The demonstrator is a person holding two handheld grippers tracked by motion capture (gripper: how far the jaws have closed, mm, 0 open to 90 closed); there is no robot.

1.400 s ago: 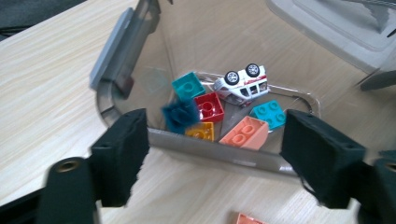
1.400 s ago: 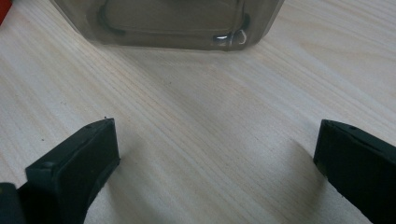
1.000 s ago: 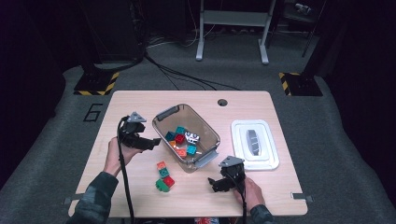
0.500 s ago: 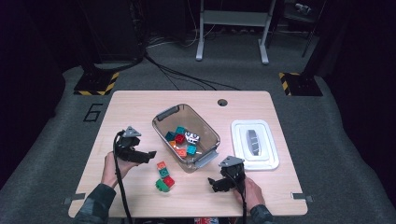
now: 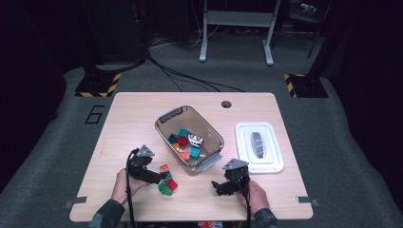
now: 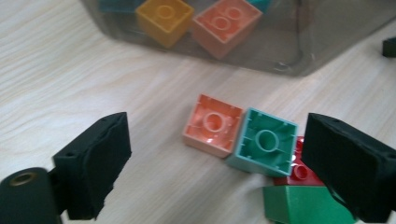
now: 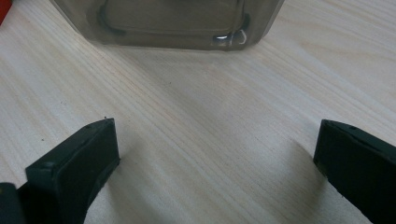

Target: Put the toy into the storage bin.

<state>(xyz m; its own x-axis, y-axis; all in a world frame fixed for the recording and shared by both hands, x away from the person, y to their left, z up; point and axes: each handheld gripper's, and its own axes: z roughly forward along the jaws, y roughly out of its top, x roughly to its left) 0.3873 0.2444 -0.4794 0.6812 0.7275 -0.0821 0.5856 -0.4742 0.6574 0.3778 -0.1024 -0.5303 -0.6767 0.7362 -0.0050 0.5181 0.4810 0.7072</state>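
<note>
Since a second ago the left gripper (image 5: 159, 179) has come near and down, jaws wide over the loose blocks (image 5: 167, 180) left of the bin (image 5: 166, 124), while the right gripper (image 5: 219, 188) gapes empty.

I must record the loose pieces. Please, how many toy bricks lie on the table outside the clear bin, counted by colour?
Salmon-orange brick: 1
Teal brick: 1
Red brick: 1
Green brick: 1
Total: 4, all lying on the table beside the clear bin, between the jaws of the open left tool.
</note>
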